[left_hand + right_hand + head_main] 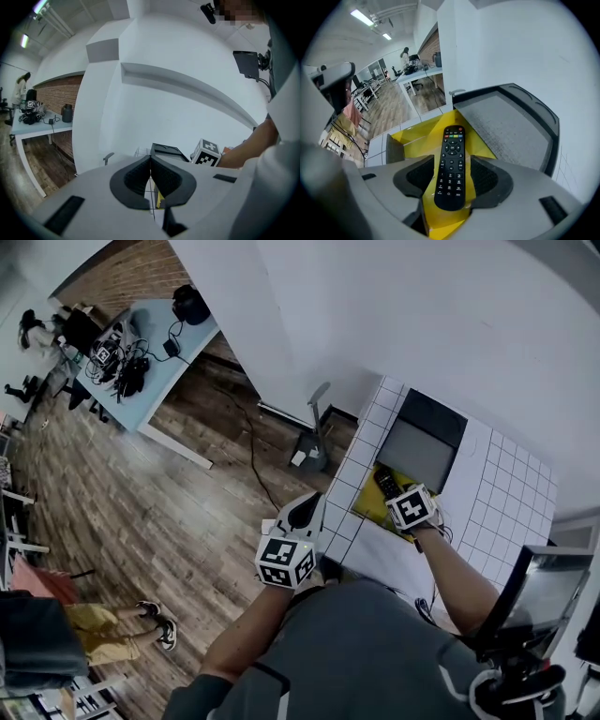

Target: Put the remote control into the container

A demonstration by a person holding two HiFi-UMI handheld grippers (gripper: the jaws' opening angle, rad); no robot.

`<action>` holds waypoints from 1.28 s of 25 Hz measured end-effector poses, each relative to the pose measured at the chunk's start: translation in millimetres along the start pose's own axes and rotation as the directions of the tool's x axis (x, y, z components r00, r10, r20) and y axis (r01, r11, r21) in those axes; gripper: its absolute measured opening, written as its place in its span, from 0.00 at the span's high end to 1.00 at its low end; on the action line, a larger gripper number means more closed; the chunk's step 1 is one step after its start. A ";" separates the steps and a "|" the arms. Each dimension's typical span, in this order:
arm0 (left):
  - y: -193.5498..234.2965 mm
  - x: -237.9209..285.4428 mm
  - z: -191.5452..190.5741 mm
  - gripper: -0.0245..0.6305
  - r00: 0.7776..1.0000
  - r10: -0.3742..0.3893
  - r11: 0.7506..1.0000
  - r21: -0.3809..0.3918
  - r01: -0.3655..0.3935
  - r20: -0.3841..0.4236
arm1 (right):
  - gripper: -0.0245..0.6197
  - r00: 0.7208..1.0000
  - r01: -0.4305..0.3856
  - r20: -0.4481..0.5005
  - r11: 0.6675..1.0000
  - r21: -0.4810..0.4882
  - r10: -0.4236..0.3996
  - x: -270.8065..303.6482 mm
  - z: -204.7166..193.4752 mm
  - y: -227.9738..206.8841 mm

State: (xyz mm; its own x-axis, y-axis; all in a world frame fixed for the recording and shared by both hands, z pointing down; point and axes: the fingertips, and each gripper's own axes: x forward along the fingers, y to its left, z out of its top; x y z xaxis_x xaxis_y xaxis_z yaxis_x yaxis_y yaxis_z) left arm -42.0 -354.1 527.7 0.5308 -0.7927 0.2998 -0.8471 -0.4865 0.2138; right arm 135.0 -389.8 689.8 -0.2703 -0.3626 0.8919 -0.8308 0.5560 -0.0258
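A black remote control (451, 164) lies lengthwise in a shallow yellow container (412, 138) on the white tiled table (506, 484). My right gripper (451, 174) straddles the remote's near half; its jaws stand wide, with a strip of yellow showing beside the remote, so the pads do not press on it. From the head view the remote (386, 482) pokes out ahead of the right gripper (398, 498) over the yellow container (367, 507). My left gripper (151, 161) is shut and empty. It hangs off the table's left edge over the floor (305, 517).
A black-framed grey tray (422, 442) sits just beyond the yellow container, against the white wall; it also shows at right (506, 126). A screen on a stand (544, 587) is at the near right. A desk with cables (141, 352) stands far left.
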 end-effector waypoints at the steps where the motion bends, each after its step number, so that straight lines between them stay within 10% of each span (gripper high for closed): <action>1: 0.5 -2.0 2.6 0.95 1.000 0.007 1.000 0.005 -0.008 0.008 | 0.60 1.000 0.000 0.027 1.000 0.005 -0.001 -7.0 4.6 0.7; 12: -22.3 -23.0 24.1 0.95 0.998 0.014 1.000 0.012 -0.015 0.063 | 0.60 0.946 -0.102 0.312 0.995 0.021 0.091 -101.8 36.1 30.7; 32: -84.1 -99.8 89.4 0.95 0.964 0.127 0.989 0.044 -0.141 0.232 | 0.93 0.683 -0.216 0.703 0.974 -0.064 0.197 -267.5 55.5 68.1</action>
State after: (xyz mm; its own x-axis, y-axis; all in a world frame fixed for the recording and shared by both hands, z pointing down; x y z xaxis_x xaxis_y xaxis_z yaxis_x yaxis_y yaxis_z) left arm -25.9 -266.9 396.7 0.3989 -0.9115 0.1002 -0.9136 -0.3856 0.1288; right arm 123.6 -296.5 424.4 -0.6908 -0.6638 0.2867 -0.7201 0.6676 -0.1891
